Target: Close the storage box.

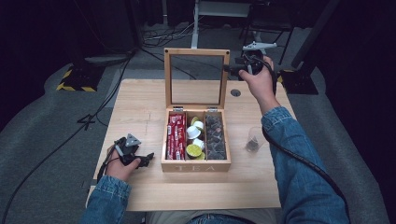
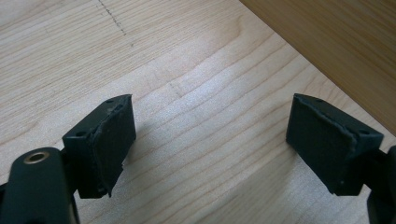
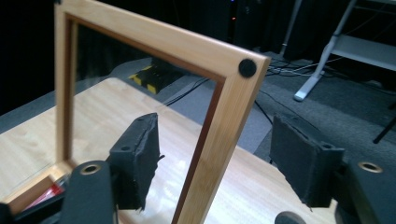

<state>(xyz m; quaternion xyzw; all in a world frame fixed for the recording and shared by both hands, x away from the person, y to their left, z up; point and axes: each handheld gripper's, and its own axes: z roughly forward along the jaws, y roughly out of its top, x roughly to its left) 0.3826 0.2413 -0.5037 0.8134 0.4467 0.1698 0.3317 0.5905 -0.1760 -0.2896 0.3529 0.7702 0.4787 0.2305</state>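
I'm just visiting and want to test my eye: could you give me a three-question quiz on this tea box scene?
1. True or false: the lid of the tea box stands upright.
2. What lies between the right gripper pads: A) lid frame, B) cup, C) nothing?
3. What is under the left gripper?

Key: 1 true. 2 A, frame between the pads, not clamped. 3 the bare wooden table.

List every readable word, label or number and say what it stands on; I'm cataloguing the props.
"TEA" on the front wall of the wooden box.
Print on the red packets in its left compartment: too small to read.
Nothing else legible.
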